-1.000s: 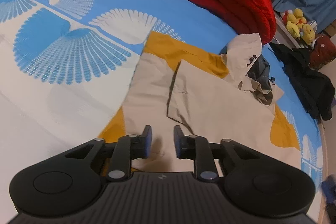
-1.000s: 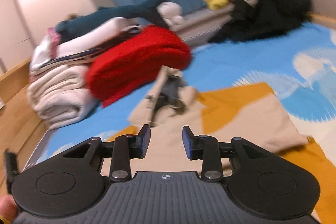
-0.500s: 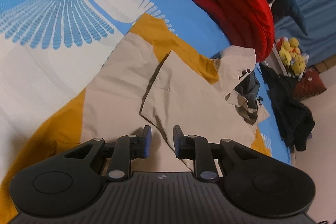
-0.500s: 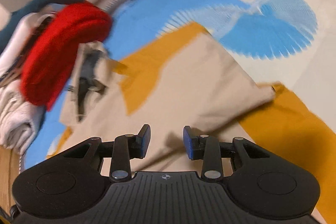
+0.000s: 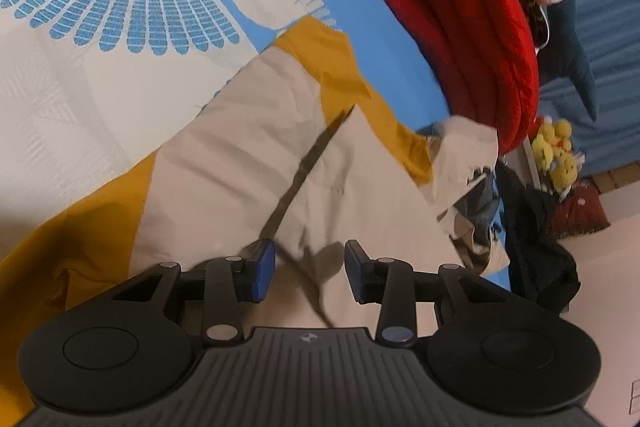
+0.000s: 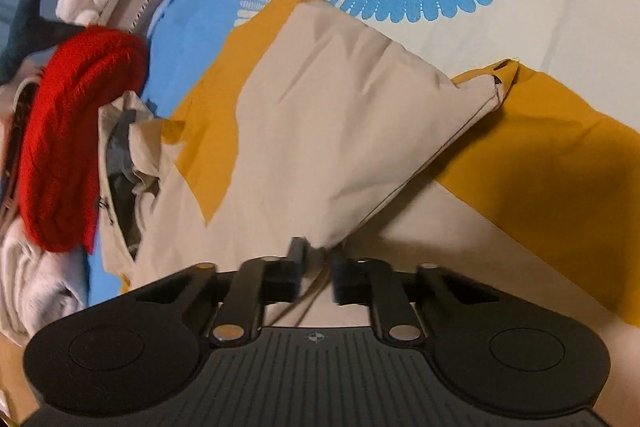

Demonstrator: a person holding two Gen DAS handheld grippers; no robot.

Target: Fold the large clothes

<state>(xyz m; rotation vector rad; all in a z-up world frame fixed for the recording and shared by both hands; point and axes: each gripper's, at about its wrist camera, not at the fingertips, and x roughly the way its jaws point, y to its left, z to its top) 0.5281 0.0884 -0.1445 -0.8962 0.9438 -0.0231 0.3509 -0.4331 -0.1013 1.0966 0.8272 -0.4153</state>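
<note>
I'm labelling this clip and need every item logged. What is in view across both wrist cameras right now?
jacket: one, beige with mustard-yellow panels, spread on the bed, sleeve folded over its body
bedsheet: one, blue and white with a feather print, under the jacket
red blanket: one, rolled, beyond the jacket's hood end
pale bedding: one bundle, off-white, beside the red blanket
dark garment: one, black, heaped at the bed's edge
plush toys: a small cluster, yellow, beyond the dark garment
curtain: one, blue, in the background
left gripper: one, black with blue pads, open over a fabric edge
right gripper: one, black, blurred, jaws close around the sleeve's edge
</note>
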